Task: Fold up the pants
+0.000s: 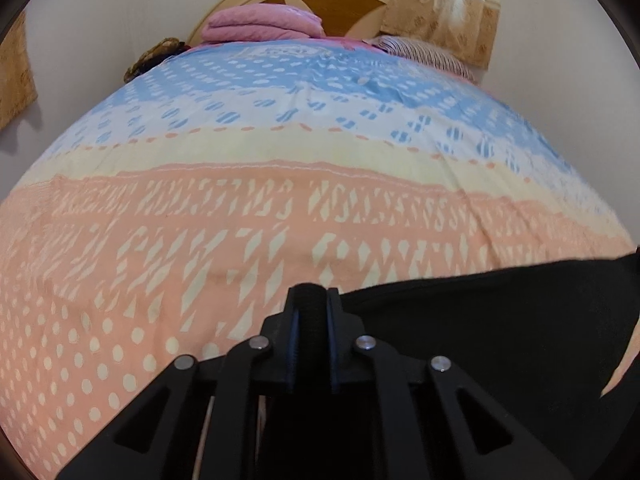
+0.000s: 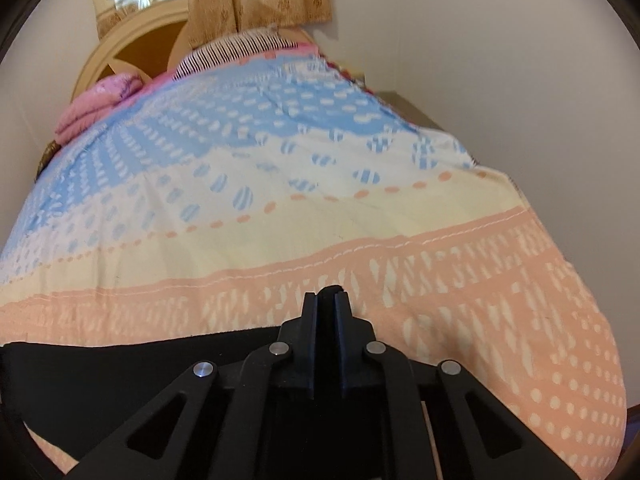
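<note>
Both grippers tilt steeply down over the bed [image 1: 280, 208]; left gripper [image 1: 314, 300] pinches a black edge of the pants [image 1: 480, 320]; right gripper [image 2: 327, 300] likewise nips pants [image 2: 100, 376] cloth; pants stretch flat between them across the bedspread.

The bed [image 1: 280, 152] carries everything, covered by a patterned bedspread [image 2: 360, 232] banded in blue, cream and peach. Black pants [image 1: 500, 320] lie on the peach band at the near edge. By the headboard [image 1: 320, 0], a folded pink blanket [image 1: 260, 24] sits beside a striped pillow [image 2: 240, 50].
</note>
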The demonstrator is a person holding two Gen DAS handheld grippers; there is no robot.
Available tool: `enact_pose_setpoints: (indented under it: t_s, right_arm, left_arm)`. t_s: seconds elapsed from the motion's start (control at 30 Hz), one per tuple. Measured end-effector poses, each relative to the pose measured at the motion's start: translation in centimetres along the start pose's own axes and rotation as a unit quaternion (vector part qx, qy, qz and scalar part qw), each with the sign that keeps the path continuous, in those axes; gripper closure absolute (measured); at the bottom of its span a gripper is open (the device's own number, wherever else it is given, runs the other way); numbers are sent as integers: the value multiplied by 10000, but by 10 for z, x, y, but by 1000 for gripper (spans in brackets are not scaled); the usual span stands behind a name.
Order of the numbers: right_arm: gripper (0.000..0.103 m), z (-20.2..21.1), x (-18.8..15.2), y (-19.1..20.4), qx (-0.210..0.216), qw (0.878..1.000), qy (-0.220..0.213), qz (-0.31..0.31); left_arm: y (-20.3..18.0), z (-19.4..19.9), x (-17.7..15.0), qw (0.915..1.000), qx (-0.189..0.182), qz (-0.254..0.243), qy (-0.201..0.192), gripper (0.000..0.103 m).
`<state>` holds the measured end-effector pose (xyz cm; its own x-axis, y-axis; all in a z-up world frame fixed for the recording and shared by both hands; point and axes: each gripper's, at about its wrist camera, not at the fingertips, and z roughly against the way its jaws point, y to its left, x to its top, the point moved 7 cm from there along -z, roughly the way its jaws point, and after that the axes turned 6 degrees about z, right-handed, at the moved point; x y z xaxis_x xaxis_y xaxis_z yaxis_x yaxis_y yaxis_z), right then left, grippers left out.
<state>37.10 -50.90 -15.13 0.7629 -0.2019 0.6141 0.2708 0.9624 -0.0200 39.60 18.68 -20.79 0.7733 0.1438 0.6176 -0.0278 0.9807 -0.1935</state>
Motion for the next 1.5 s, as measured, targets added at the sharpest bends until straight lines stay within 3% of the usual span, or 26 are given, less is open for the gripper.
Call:
enact_pose_setpoints:
  t_s: [0.6, 1.0, 1.27, 1.5]
  right_arm:
    - [96, 120, -25, -18, 396, 9921, -1180, -121]
    - [96, 185, -80, -45, 650, 9812, -1746, -501]
    - [97, 196, -136, -63, 687, 9815, -1600, -793]
    - [102, 173, -195, -86, 601, 9868, -1030, -1094]
  left_arm:
    - [-8, 63, 12, 9966, -490, 96, -649, 92]
    - [-1, 114, -8, 9871, -1036, 251, -1192, 92]
    - [7, 142, -47, 9799, -1386, 147, -1429, 92]
    - [20, 136, -102, 9830, -1372, -6, -1220, 92]
